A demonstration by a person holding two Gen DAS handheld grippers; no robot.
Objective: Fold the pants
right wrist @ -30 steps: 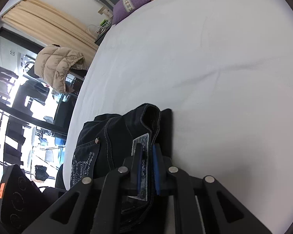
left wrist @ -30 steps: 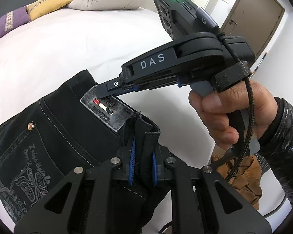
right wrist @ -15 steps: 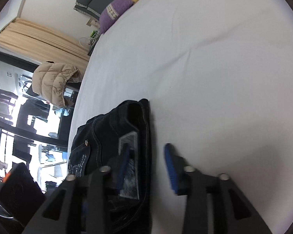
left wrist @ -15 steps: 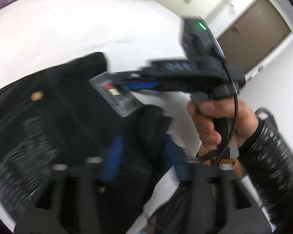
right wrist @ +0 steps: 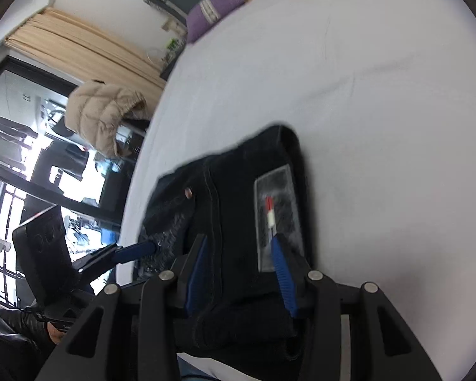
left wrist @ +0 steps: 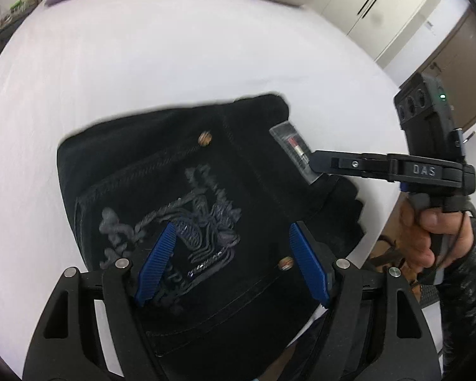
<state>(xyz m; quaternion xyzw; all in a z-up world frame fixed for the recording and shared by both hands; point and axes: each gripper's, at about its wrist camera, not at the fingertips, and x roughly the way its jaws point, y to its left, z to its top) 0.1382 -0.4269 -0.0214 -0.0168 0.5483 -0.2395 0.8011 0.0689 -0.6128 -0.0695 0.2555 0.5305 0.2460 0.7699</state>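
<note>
Fingers (left wrist: 157,260) of both grippers, just opened, stand released over the folded pants (left wrist: 181,197) on the bed (left wrist: 111,63); a withdrawing finger could snag and unfold them.

Both wrist views close, angled down (sharing pants (left wrist: 206,209))

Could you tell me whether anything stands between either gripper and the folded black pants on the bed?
Nothing visible does. The left gripper hangs open right over the pants, and the right gripper is open over their waistband patch. Both sets of jaws have just been opening, with only the pants below them.
</note>
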